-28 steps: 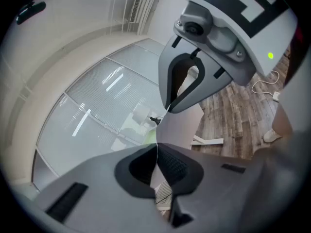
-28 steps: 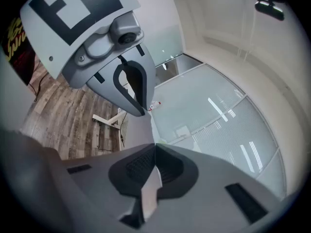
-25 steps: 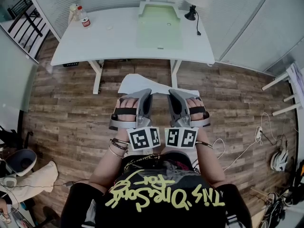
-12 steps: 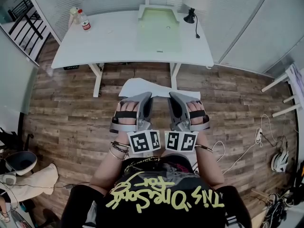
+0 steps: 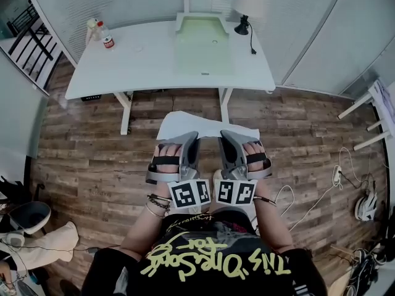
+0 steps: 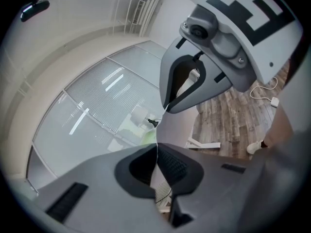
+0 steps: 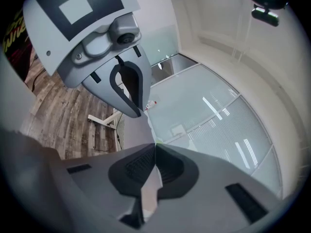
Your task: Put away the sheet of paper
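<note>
A white sheet of paper (image 5: 207, 125) hangs level over the wooden floor, short of the white table (image 5: 142, 57). I hold it by its near edge with both grippers side by side. My left gripper (image 5: 191, 135) is shut on the sheet's left part and my right gripper (image 5: 225, 134) on its right part. In the left gripper view the jaws of my left gripper (image 6: 157, 148) are pressed together with the sheet (image 6: 179, 126) thin between them. The right gripper view shows the same of my right gripper (image 7: 155, 148) on the sheet (image 7: 133, 132).
A pale green mat (image 5: 203, 39) lies on the table's far middle. A bottle (image 5: 106, 40) stands at the table's back left and a black lamp (image 5: 242, 23) at its back right. Cables (image 5: 321, 190) trail on the floor at the right.
Both grippers stay shut on the sheet in the same pose. Only the head view has shifted a little, so the table sits slightly higher in the picture.
</note>
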Available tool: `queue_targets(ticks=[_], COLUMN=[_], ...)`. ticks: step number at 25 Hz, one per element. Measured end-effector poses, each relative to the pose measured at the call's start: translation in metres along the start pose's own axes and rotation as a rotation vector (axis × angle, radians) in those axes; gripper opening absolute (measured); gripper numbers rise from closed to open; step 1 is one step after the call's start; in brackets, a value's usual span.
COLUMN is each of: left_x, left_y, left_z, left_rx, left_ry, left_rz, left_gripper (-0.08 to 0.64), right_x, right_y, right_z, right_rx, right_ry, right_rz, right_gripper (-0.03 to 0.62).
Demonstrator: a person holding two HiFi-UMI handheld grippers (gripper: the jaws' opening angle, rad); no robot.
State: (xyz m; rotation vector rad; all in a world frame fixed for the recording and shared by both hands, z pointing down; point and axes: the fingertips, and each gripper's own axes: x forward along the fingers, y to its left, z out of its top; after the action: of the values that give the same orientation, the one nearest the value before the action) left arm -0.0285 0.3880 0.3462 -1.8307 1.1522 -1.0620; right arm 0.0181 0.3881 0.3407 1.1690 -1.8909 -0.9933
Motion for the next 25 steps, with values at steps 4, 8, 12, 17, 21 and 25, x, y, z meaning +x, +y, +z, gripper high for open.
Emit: queue_targets(ticks=[4, 8, 12, 17, 21, 25], left_x=[0.010, 0.027, 0.048, 0.081, 0.101, 0.119], left_y=[0.006, 0.010, 0.018, 0.029, 0.036, 0.043], left_z=[-0.005, -0.007, -0.012, -0.020, -0.018, -0.018], left_rx=[0.003, 0.008, 0.010, 0.002, 0.001, 0.004], left_ry=[0.011, 0.028, 0.045, 0.066, 0.072, 0.079], left_rz=[0.006, 0.009, 0.013, 0.022, 0.026, 0.030], left_gripper=[0.008, 0.008, 0.008, 0.008, 0.008, 0.008], right_x=[0.010, 0.028, 0.052, 0.084, 0.102, 0.119], right_y=[0.000, -0.006, -0.013, -0.018, -0.025, -0.033], right_z=[0.000, -0.006, -0.011, -0.020, -0.029, -0.035], right_rx=[0.009, 0.005, 0.027, 0.024, 0.031, 0.035], right_ry=[-0.010, -0.030, -0.043, -0.053, -0.056, -0.065], right_rz=[0.011, 0.016, 0.020, 0.041, 0.047, 0.047], right_gripper=[0.008, 0.008, 0.008, 0.008, 0.008, 0.008])
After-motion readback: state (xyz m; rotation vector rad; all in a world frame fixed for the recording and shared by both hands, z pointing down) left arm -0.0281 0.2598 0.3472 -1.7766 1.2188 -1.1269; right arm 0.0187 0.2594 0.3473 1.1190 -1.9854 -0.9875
